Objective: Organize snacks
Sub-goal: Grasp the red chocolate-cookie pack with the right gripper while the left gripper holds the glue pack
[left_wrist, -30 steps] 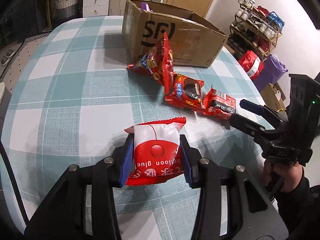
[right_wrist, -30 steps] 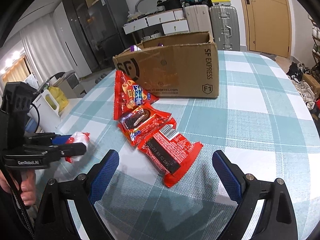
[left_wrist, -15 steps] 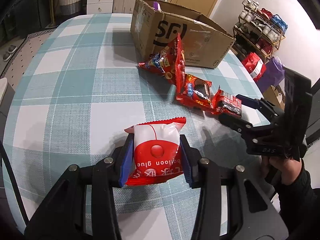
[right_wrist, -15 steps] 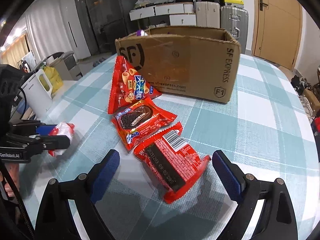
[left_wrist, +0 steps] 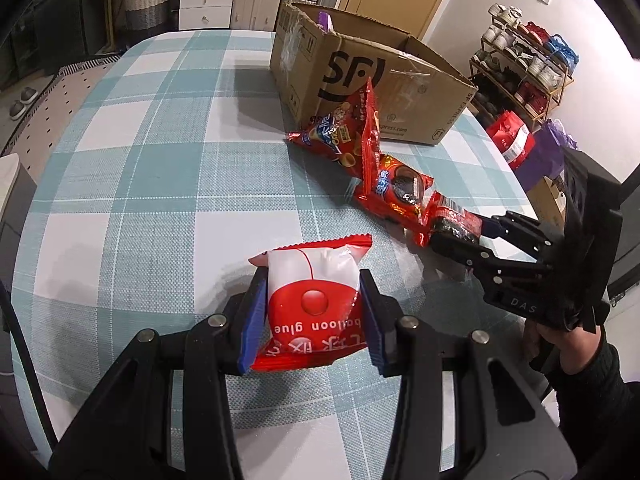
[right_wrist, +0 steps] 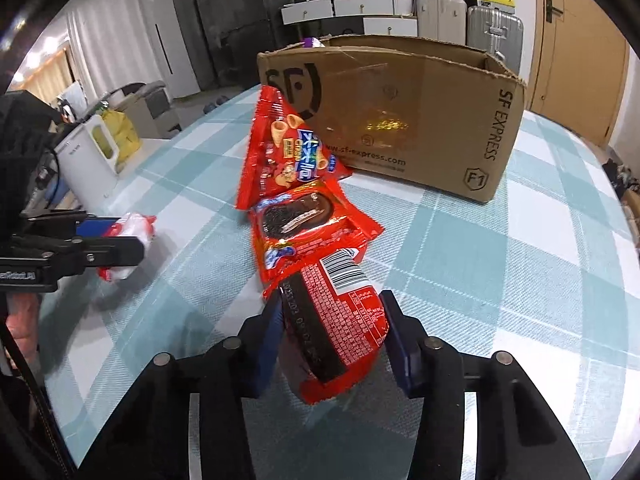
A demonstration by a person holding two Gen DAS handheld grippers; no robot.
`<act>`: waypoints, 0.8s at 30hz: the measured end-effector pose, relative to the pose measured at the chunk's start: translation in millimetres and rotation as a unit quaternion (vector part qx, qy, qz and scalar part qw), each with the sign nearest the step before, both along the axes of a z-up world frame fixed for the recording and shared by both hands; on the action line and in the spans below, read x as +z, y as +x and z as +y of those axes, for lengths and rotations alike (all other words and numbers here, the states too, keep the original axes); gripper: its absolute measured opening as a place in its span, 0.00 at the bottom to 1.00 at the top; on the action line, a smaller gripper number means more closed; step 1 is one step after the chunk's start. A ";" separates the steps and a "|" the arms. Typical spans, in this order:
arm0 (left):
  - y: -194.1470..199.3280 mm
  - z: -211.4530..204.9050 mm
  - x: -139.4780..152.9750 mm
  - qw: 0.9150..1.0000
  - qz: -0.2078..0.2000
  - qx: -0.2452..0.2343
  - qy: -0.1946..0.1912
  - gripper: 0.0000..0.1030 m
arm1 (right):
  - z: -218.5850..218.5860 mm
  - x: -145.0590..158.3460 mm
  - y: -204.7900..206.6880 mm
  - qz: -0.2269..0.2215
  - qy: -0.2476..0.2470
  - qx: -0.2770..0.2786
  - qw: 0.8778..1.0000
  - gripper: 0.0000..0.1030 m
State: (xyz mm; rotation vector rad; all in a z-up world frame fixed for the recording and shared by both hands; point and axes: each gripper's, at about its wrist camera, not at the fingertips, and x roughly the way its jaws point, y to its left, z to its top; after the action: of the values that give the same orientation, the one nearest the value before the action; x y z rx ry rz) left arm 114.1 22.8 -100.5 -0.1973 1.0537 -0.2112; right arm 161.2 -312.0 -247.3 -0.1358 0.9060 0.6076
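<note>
My left gripper (left_wrist: 310, 312) is shut on a red and white snack pouch (left_wrist: 312, 304) just above the checked tablecloth; the same pouch (right_wrist: 128, 240) shows at the left of the right wrist view. My right gripper (right_wrist: 332, 340) is shut on a red packet with a barcode (right_wrist: 340, 320), its blue pads pressed on both sides. From the left wrist view this packet (left_wrist: 448, 220) sits between the right gripper's fingers. Ahead lie a red cookie packet (right_wrist: 304, 220) and a red triangular snack bag (right_wrist: 288, 152), which leans by the open cardboard box (right_wrist: 420, 120).
The round table with a teal and white checked cloth (left_wrist: 140, 160) drops off at its edges. A shoe rack (left_wrist: 528, 64) and bags stand beyond the right edge. Drawers and suitcases (right_wrist: 440, 12) stand behind the box. A hand (left_wrist: 560, 344) holds the right gripper.
My right gripper has closed from wide open onto the barcode packet and moved in on it. The left gripper has kept its hold on the pouch and stayed put.
</note>
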 end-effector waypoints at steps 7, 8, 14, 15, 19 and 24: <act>0.0 1.9 3.1 1.000 -0.004 0.006 -0.003 0.38 | -10.7 5.9 -7.4 0.006 0.029 -0.014 0.999 0.45; 0.3 1.9 4.0 1.000 -0.005 0.006 -0.004 0.39 | -12.7 7.7 -8.9 0.004 0.031 -0.015 0.999 0.45; 4.3 -1.3 11.7 1.000 -0.015 0.002 -0.002 0.38 | -22.8 22.0 -15.4 -0.002 0.048 -0.023 0.999 0.45; 4.8 -2.1 13.1 1.000 -0.016 0.000 -0.003 0.38 | -24.9 24.7 -15.9 -0.002 0.052 -0.024 0.998 0.45; 7.4 -4.9 19.9 1.000 -0.022 -0.006 0.001 0.39 | -30.4 36.7 -19.4 -0.009 0.067 -0.027 0.997 0.45; 11.7 -6.5 31.9 0.999 -0.032 -0.011 0.001 0.38 | -34.4 53.8 -20.5 -0.017 0.087 -0.027 0.996 0.45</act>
State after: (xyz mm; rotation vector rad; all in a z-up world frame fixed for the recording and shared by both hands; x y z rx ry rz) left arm 125.8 16.2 -68.6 -0.1759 0.9923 -0.2346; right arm 140.6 -346.4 -193.5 0.0355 0.8180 0.6287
